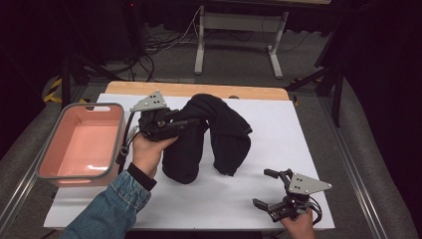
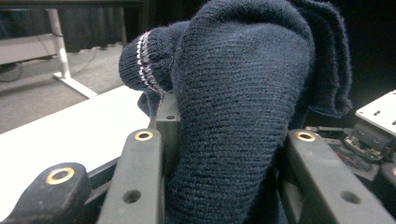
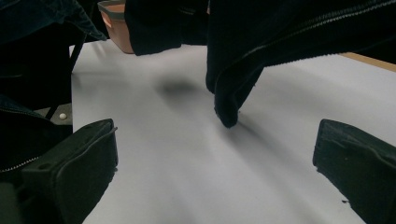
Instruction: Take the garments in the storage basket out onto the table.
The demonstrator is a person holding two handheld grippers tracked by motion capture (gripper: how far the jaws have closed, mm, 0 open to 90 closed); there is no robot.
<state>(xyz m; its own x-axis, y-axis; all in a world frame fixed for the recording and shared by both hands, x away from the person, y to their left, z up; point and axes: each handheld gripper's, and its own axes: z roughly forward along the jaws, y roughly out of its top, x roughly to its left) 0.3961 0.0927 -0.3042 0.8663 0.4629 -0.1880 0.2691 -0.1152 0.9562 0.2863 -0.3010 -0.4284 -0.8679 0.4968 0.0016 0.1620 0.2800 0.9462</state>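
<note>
A dark navy knitted garment (image 1: 219,132) hangs folded over my left gripper (image 1: 191,123), its two ends drooping toward the white table sheet (image 1: 278,124). In the left gripper view the knit (image 2: 243,107), with thin pale stripes on a cuff, is clamped between the two jaws, so that gripper is shut on it. My right gripper (image 1: 271,188) rests near the table's front right edge with its jaws spread wide and nothing between them. In the right gripper view one hanging end of the garment (image 3: 229,112) nearly touches the sheet ahead of the gripper (image 3: 215,172).
A pink tub with a grey rim (image 1: 47,164) stands at the table's left side, nothing inside it. A wooden strip (image 1: 199,89) runs along the table's far edge. Beyond it are a white desk frame (image 1: 239,35) and cables on the floor.
</note>
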